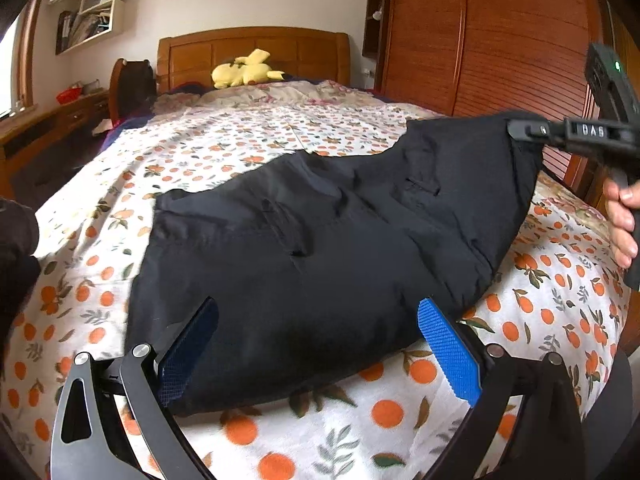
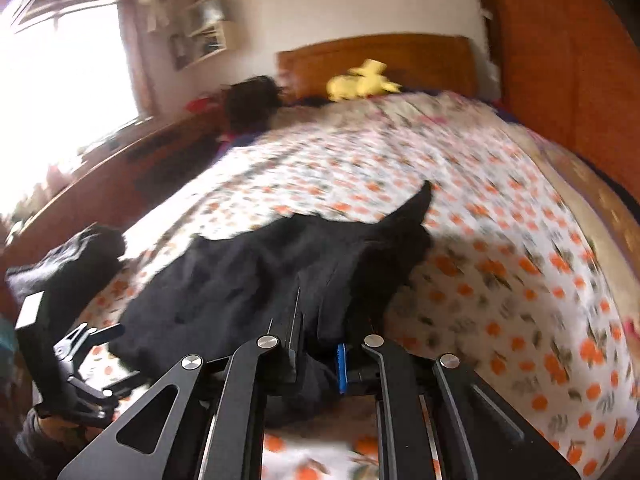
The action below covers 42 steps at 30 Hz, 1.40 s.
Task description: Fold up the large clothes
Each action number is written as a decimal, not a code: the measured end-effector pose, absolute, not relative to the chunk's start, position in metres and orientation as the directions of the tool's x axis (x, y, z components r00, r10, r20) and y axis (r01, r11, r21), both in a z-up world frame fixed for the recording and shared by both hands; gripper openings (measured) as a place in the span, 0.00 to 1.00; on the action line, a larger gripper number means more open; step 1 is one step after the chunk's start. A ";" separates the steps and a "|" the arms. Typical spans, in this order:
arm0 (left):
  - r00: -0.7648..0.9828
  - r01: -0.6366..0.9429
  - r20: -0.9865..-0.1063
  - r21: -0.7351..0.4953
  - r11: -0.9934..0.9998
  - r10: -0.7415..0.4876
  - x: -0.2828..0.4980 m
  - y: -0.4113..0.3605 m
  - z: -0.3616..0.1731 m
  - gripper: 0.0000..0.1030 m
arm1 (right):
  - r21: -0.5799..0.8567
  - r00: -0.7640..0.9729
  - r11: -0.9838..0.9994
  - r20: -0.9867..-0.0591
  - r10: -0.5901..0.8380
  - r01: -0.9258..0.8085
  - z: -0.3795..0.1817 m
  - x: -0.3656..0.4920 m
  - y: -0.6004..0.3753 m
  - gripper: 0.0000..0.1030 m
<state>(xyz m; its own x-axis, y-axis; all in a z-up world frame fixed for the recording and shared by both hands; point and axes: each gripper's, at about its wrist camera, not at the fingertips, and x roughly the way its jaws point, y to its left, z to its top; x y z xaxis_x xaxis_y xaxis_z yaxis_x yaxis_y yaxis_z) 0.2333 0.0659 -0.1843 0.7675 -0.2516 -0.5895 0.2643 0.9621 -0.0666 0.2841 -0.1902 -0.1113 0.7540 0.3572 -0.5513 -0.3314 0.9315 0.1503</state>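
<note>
A large black garment (image 1: 312,248) lies on the bed's orange-print cover (image 1: 400,412). My left gripper (image 1: 320,344) is open, its blue-padded fingers (image 1: 448,352) spread either side of the garment's near edge. My right gripper (image 2: 318,356) is shut on the black garment (image 2: 280,280) and holds one edge lifted off the bed. In the left wrist view the right gripper (image 1: 516,130) shows at the far right, pinching the raised corner. In the right wrist view the left gripper (image 2: 92,344) shows at the lower left. The right wrist view is blurred.
A yellow plush toy (image 1: 246,70) lies by the wooden headboard (image 1: 252,54). A wooden wardrobe (image 1: 480,40) stands along the bed's right side. A desk (image 1: 52,120) and wall shelves (image 1: 88,12) are on the left. A dark bundle (image 2: 80,256) lies on the bed's left edge.
</note>
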 end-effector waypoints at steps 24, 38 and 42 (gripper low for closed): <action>0.821 0.088 -0.554 -0.118 0.989 -0.139 0.187 0.181 -0.170 0.97 | 0.103 0.517 0.717 -0.624 0.587 -0.690 -0.127 0.273 0.048 0.20; 0.848 0.110 -0.503 -0.138 0.984 -0.166 0.189 0.166 -0.155 0.97 | -0.025 0.640 0.782 -0.592 0.490 -0.623 -0.095 0.271 0.006 0.24; 0.851 0.118 -0.496 -0.139 0.983 -0.172 0.191 0.161 -0.153 0.97 | -0.047 0.643 0.814 -0.641 0.420 -0.579 -0.117 0.282 -0.016 0.24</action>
